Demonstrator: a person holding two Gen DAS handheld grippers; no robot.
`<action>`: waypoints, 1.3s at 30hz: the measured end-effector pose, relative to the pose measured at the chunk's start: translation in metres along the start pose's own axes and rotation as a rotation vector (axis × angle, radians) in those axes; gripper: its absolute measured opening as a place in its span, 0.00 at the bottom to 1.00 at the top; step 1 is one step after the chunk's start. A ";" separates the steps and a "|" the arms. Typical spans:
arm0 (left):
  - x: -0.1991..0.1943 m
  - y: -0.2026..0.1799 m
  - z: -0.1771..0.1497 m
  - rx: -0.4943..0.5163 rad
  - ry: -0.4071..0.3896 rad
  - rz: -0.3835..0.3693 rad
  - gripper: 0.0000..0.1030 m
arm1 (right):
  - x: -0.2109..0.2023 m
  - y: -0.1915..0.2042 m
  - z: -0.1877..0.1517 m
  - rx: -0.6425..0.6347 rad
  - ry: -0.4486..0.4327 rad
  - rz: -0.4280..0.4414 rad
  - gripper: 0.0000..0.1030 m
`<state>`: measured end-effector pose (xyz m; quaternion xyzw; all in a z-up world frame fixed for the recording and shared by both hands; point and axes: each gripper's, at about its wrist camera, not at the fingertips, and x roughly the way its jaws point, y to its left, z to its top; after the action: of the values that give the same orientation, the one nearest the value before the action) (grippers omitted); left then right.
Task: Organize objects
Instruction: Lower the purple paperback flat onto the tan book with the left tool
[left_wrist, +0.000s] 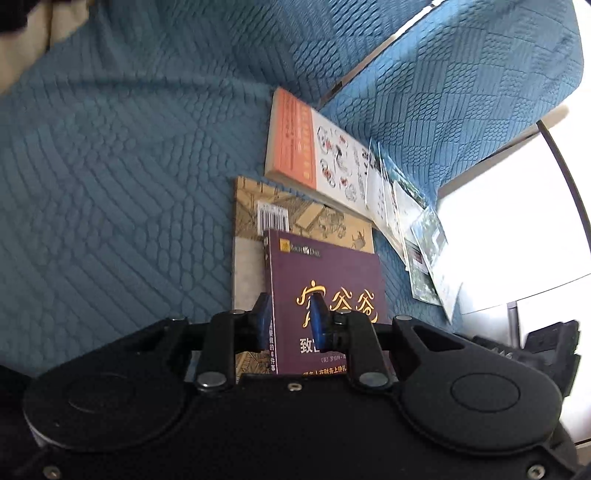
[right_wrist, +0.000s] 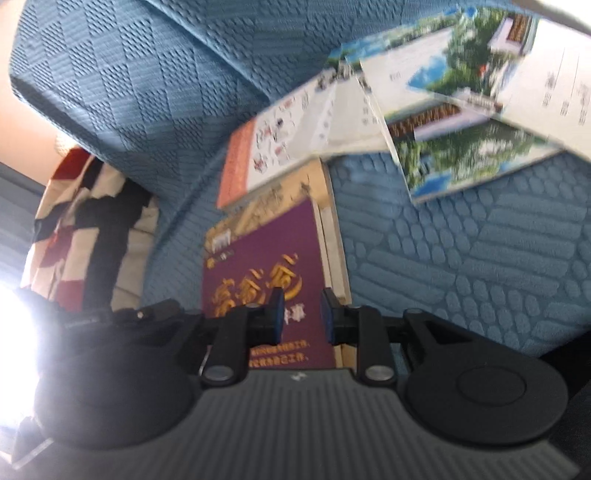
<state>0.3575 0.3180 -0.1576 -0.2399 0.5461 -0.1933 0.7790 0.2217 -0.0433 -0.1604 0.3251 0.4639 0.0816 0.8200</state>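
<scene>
A purple book (left_wrist: 332, 273) with gold lettering lies on a larger tan illustrated book (left_wrist: 245, 258) on the blue sofa seat. My left gripper (left_wrist: 290, 317) is shut on the purple book's spine edge, one blue pad on the cover and the other outside the spine. In the right wrist view the purple book (right_wrist: 258, 251) sits under my right gripper (right_wrist: 302, 315), which is closed on its right page edge over the tan book (right_wrist: 334, 251). An orange-and-white book (left_wrist: 295, 140) lies beyond them. Several glossy brochures (left_wrist: 424, 240) fan out to the right.
The quilted blue sofa cover (left_wrist: 129, 184) spreads wide to the left. A padded blue armrest (left_wrist: 461, 92) rises behind the books. A red, black and cream patterned cloth (right_wrist: 85, 221) lies at the sofa's far side. The brochures (right_wrist: 461, 110) reach the seat's edge, beside a bright white surface (left_wrist: 517, 221).
</scene>
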 end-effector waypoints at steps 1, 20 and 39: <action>-0.006 -0.005 0.000 0.015 -0.017 0.017 0.19 | -0.006 0.004 0.001 -0.014 -0.021 -0.011 0.25; -0.111 -0.128 -0.043 0.211 -0.316 0.169 0.20 | -0.123 0.098 -0.020 -0.350 -0.322 -0.034 0.25; -0.125 -0.163 -0.074 0.238 -0.337 0.169 0.20 | -0.156 0.126 -0.051 -0.470 -0.390 -0.088 0.25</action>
<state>0.2404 0.2448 0.0114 -0.1286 0.3999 -0.1473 0.8955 0.1146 0.0091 0.0086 0.1156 0.2800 0.0874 0.9490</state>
